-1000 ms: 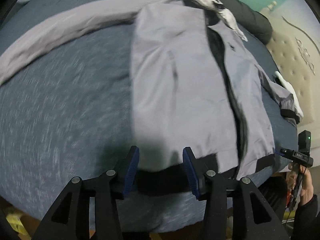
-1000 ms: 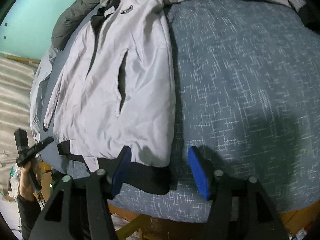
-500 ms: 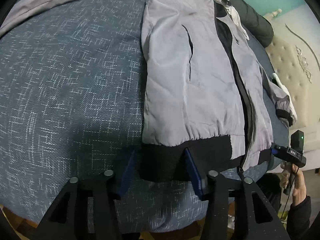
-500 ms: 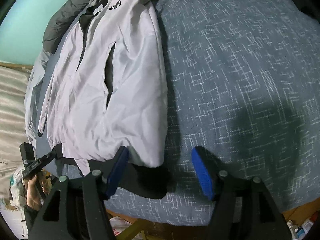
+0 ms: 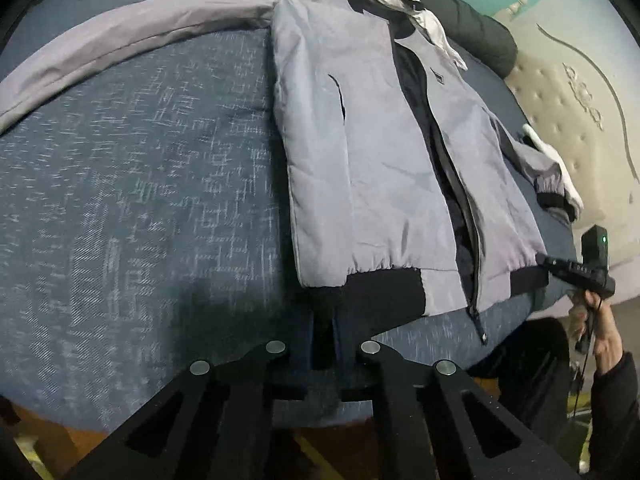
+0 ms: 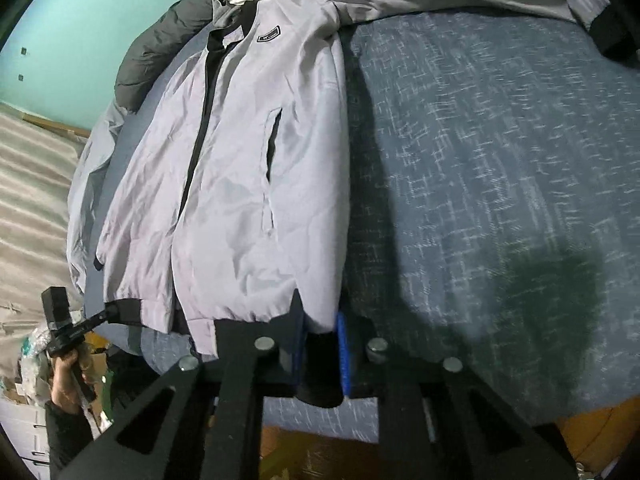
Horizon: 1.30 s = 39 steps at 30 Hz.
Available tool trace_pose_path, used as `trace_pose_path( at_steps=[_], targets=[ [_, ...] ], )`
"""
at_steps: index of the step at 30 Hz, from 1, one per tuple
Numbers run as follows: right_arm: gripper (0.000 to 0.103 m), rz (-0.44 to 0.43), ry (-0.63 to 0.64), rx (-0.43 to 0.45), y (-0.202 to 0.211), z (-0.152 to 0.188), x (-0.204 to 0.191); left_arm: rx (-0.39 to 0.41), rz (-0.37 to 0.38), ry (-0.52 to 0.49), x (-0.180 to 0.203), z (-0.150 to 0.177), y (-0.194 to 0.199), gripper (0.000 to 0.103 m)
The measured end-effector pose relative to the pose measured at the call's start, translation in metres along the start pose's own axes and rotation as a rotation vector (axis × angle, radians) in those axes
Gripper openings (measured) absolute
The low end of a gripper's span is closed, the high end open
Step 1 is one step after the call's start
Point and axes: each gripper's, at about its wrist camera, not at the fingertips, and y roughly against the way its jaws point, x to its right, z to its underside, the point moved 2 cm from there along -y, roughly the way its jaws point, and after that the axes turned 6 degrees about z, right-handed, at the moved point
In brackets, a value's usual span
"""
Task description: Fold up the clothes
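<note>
While both sleeves lie spread beside the jacket (image 5: pixel 360 168), left gripper (image 5: pixel 323 338) and right gripper (image 6: pixel 318 354) pinch its black hem (image 5: pixel 380 292); folding is barely begun.

Jacket (image 5: pixel 384 168): thin grey woven cloth, slight sheen, lightly creased; black ribbed knit hem band (image 5: pixel 380 292). Bed cover (image 5: pixel 140 184): matt blue cloth, coarse flecked weave. Headboard (image 5: pixel 572 120): cream tufted padding, faintly glossy. Left gripper (image 5: pixel 324 340), right gripper (image 6: pixel 320 354): matt black plastic, bright metal screw heads; blue pads (image 6: pixel 343 354) look rubbery.
</note>
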Motion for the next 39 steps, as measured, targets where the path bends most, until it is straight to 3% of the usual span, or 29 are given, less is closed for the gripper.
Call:
trace_pose_path(
  at_steps=[8,19,22,24,26,29,33,39],
  targets=[
    [0.013,0.053,0.001,-0.025,-0.012,0.003,0.007,-0.054,-0.027,0.023,-0.002,0.002,-0.023,0.007],
    [0.015,0.078,-0.020,-0.022,-0.015,-0.007,0.006,-0.051,-0.005,0.046,0.001,-0.004,-0.024,0.009],
    [0.022,0.129,-0.036,0.033,0.002,-0.010,0.007,-0.030,-0.007,0.049,0.004,-0.007,-0.015,0.013],
    [0.037,0.138,-0.016,0.079,0.014,-0.016,0.000,0.006,-0.035,0.047,0.009,-0.011,-0.004,0.023],
    [0.040,0.147,0.006,0.125,0.026,-0.021,-0.008,0.055,-0.048,0.044,0.009,-0.015,0.013,0.037],
    [0.046,0.099,0.059,0.143,0.030,-0.026,-0.028,0.113,-0.072,0.006,0.024,-0.029,0.020,0.038],
    [0.056,0.037,0.158,0.106,0.018,-0.036,-0.063,0.154,-0.078,-0.045,0.041,-0.043,0.016,0.038],
    [0.059,0.019,0.221,0.075,-0.012,-0.051,-0.106,0.190,-0.049,-0.076,0.053,-0.062,-0.004,0.038]
  ],
)
